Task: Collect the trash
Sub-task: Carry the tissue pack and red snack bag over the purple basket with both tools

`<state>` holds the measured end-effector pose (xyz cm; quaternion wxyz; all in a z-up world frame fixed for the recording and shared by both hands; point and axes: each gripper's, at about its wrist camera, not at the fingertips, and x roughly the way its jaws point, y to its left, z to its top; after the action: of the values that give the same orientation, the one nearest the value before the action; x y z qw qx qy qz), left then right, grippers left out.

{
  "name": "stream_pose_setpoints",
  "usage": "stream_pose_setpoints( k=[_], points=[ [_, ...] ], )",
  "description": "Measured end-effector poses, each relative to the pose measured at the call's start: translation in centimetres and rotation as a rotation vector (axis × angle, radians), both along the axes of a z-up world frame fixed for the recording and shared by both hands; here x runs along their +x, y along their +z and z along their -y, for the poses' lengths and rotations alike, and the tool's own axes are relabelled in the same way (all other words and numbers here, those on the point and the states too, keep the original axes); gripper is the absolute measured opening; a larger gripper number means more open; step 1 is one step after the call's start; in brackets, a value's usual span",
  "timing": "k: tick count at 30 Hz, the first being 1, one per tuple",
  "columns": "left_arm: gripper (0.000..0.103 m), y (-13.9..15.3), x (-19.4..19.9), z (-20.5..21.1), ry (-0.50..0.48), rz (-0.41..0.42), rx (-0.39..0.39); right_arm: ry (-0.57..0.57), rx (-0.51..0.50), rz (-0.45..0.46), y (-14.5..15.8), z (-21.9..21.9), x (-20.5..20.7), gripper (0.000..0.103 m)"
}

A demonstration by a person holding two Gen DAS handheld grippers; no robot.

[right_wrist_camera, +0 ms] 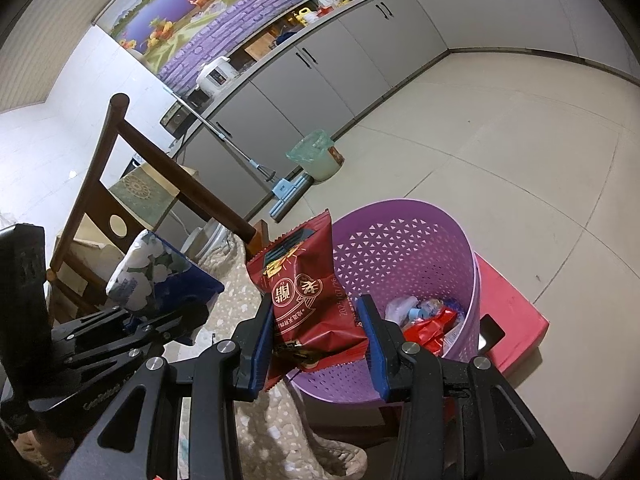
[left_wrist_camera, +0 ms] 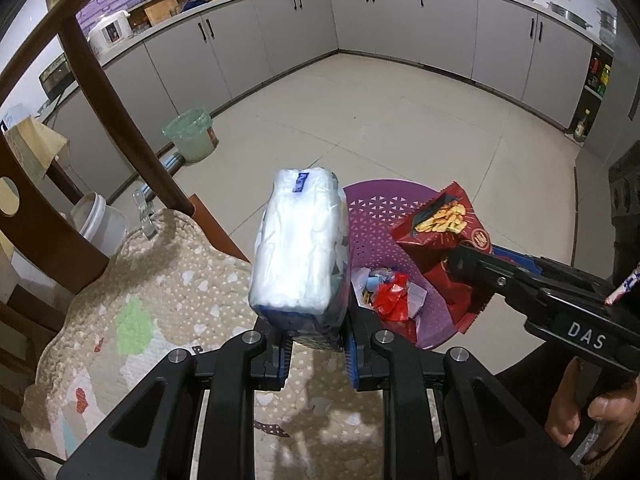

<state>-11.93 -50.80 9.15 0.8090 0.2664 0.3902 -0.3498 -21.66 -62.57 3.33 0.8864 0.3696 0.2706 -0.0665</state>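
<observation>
My left gripper [left_wrist_camera: 316, 354] is shut on a white and blue tissue pack [left_wrist_camera: 300, 252], held upright over the chair's patterned cushion [left_wrist_camera: 160, 300], just left of the purple perforated basket [left_wrist_camera: 380, 208]. The pack also shows in the right wrist view [right_wrist_camera: 156, 276]. My right gripper [right_wrist_camera: 316, 344] is shut on a dark red snack bag [right_wrist_camera: 308, 292], held above the near rim of the basket [right_wrist_camera: 400, 240]. The bag also shows in the left wrist view [left_wrist_camera: 440, 232]. Several crumpled wrappers [left_wrist_camera: 388, 292] lie in the basket's bottom.
The basket stands on a pink stool [right_wrist_camera: 516, 312]. A dark wooden chair back [left_wrist_camera: 100, 92] rises on the left. A lined green bin [left_wrist_camera: 192, 134] and a flat mop [right_wrist_camera: 280, 192] stand by grey cabinets [left_wrist_camera: 304, 28]. Tiled floor [left_wrist_camera: 440, 120] lies beyond.
</observation>
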Motion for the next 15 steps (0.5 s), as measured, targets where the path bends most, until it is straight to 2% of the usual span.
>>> stream_pose_setpoints(
  k=[9,15],
  points=[
    [0.02,-1.0,2.0,0.8,0.025,-0.031,-0.004,-0.032,0.045,-0.021,-0.4,2.0,1.7,0.044],
    [0.02,-2.4,3.2,1.9,0.042,-0.065,0.003,-0.075,0.008,-0.028,0.2,4.3,3.7,0.043]
  ],
)
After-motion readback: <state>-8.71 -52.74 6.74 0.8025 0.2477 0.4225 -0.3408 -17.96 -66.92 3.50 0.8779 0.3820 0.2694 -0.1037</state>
